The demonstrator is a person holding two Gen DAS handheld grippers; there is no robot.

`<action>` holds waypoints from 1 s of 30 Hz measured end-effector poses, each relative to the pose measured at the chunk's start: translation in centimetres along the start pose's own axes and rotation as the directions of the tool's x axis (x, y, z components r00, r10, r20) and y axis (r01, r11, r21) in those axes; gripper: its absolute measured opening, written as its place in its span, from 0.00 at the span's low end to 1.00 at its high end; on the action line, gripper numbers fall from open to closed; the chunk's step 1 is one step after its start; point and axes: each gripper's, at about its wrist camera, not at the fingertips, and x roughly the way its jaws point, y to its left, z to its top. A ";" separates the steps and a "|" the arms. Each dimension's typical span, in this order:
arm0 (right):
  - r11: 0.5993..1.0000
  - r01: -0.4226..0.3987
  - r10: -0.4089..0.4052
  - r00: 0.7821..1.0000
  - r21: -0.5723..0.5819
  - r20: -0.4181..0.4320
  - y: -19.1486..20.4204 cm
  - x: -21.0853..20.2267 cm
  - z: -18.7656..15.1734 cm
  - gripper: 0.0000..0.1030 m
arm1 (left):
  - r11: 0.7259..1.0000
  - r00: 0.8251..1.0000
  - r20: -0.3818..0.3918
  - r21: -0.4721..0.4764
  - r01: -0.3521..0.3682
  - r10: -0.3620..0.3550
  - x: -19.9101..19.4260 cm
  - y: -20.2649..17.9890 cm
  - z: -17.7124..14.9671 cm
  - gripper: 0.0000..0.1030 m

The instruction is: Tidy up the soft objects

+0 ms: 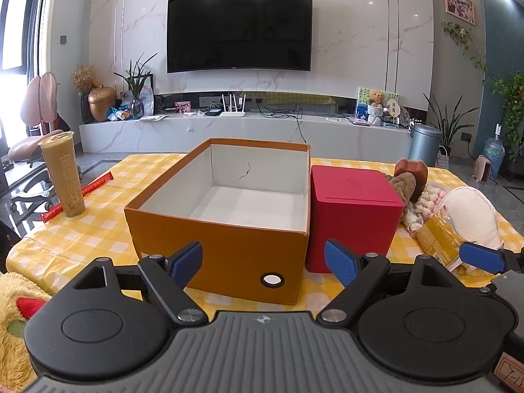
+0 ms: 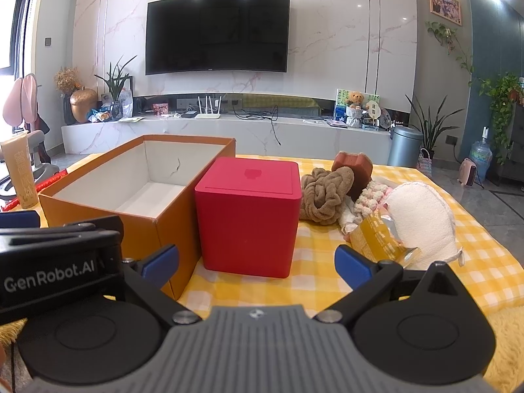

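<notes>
Two hand-held grippers are low at the near edge of the worktop (image 1: 98,226), which has a yellow checked cloth. The left hand-held gripper (image 1: 263,262) has its blue fingers wide apart, with nothing between them; it faces the orange cardboard box (image 1: 229,252), whose inside is white and bare. The right hand-held gripper (image 2: 257,263) is also spread apart and faces the red box (image 2: 249,219), which stands just beside the orange one, at its 3 o'clock. The soft objects lie in a pile at 3 o'clock of the red box: a brown knitted piece (image 2: 324,196), a pink and cream knitted piece (image 2: 370,199) and a white plush piece (image 2: 422,219), with a yellow packet (image 2: 380,239) leaning on them. A milk tea cup (image 1: 62,173) stands upright at 9 o'clock of the orange box.
</notes>
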 end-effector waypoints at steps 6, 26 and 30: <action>1.000 0.003 -0.003 1.000 0.000 -0.005 0.0 0.1 0.0 0.96 | 1.000 1.000 -0.009 0.001 0.003 -0.003 0.0 0.0 0.1 0.96; 0.999 0.027 -0.030 0.998 -0.047 -0.046 0.8 1.1 0.4 0.96 | 1.000 0.998 -0.053 -0.008 -0.015 0.014 1.0 0.5 0.5 0.96; 0.989 0.132 -0.134 0.990 -0.068 -0.035 -0.2 1.1 2.0 0.96 | 0.999 0.998 -0.053 -0.045 0.019 -0.022 0.2 0.9 2.1 0.96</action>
